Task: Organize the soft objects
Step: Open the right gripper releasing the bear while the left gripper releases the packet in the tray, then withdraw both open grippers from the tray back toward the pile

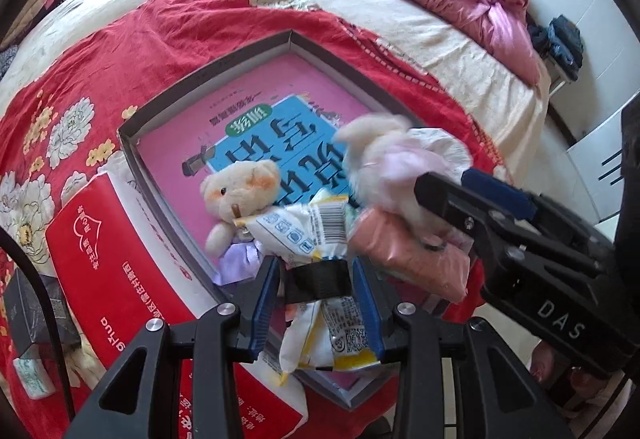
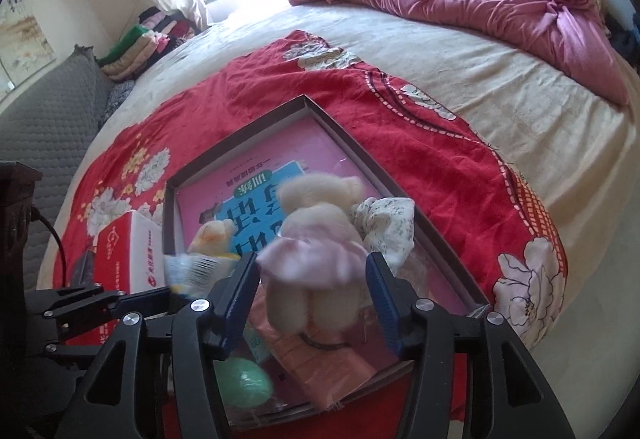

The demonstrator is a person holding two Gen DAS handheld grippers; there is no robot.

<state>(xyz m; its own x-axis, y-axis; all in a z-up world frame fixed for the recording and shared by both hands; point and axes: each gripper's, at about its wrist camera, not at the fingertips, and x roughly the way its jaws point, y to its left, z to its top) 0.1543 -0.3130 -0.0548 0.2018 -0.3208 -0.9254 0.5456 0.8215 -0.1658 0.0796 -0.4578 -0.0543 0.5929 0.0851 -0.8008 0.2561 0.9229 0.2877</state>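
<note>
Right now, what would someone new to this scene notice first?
Probably the shallow grey box on the red floral sheet, lined by a pink and blue book. In it, the right gripper straddles a plush bear in a pink dress, while the left gripper is shut on a snack packet.

Plush toys (image 1: 240, 195) inside tray (image 1: 208, 71)
</note>
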